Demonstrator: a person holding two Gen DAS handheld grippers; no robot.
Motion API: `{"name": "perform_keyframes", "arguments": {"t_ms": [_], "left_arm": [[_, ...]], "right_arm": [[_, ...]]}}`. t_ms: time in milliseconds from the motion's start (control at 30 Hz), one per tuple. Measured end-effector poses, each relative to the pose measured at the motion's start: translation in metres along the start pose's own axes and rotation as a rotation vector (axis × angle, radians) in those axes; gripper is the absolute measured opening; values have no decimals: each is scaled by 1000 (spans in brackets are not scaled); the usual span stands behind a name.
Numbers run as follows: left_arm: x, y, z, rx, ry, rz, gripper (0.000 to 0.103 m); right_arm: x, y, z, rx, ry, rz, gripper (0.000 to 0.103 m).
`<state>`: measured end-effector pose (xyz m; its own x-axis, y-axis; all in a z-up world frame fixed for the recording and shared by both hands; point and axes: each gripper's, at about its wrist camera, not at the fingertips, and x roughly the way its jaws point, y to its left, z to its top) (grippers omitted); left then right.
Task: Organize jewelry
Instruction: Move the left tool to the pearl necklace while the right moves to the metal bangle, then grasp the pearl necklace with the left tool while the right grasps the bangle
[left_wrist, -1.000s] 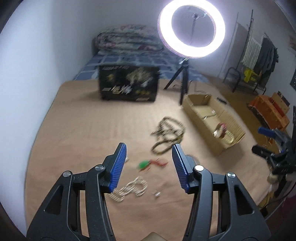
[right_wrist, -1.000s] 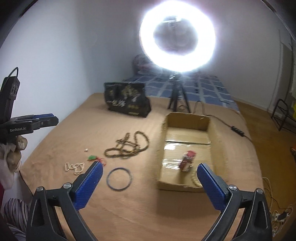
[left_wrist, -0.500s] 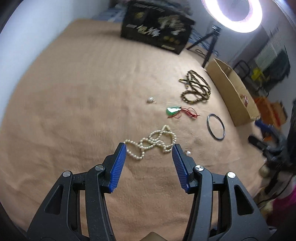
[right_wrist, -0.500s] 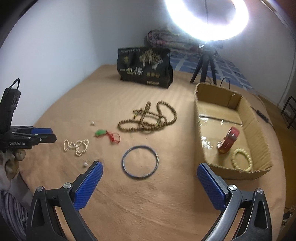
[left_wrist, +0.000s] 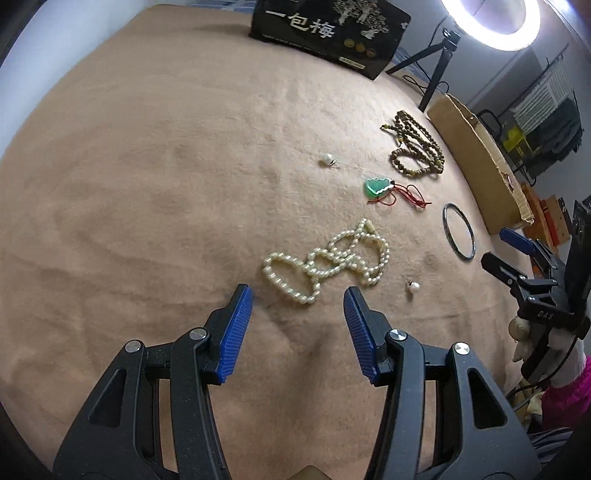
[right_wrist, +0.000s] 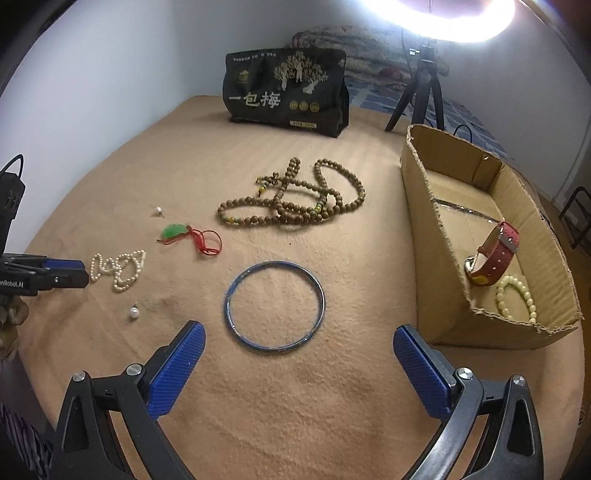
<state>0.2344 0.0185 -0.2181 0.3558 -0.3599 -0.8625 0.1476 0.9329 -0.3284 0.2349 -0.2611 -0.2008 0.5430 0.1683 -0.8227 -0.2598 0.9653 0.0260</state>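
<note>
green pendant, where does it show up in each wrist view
Left wrist: the green pendant lies right of centre, upper half, beyond the pearl necklace.
Right wrist: the green pendant lies left of centre, past the pearl necklace.
Shared landmark: the black bag at the far edge.

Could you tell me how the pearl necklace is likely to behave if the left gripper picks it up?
The pearl necklace lies in loose, overlapping loops, so it is probably floppy and would dangle from wherever the left gripper pinches it. Its small, glossy beads look smooth, so they may slip between the fingers. A nudge would likely drag the strand along the cloth rather than roll it.
</note>
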Motion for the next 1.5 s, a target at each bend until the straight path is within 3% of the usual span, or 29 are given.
{"name": "perform_keyframes", "arguments": {"t_ms": [233,700,833,967,1133,1233,1300,1500], "left_arm": [[13,-17,8,25,-15,-16,53],[34,-59,16,184,-40,159,52],[35,-62,16,199,-52,183,42],[35,-58,17,191,-63,211,14],[35,-54,19,182,-72,191,8],[34,-52,18,173,-78,181,6],[32,-50,19,154,-80,168,6],[23,-49,15,137,-91,150,5]], "right_arm": [[11,-1,0,18,15,17,103],[34,0,7,64,60,52,103],[41,9,11,18,86,20,103],[46,13,14,-12,109,-3,103],[45,11,13,-13,117,0,100],[42,10,13,-19,114,5,90],[40,9,13,-21,109,11,75],[37,6,14,-5,102,37,73]]}}
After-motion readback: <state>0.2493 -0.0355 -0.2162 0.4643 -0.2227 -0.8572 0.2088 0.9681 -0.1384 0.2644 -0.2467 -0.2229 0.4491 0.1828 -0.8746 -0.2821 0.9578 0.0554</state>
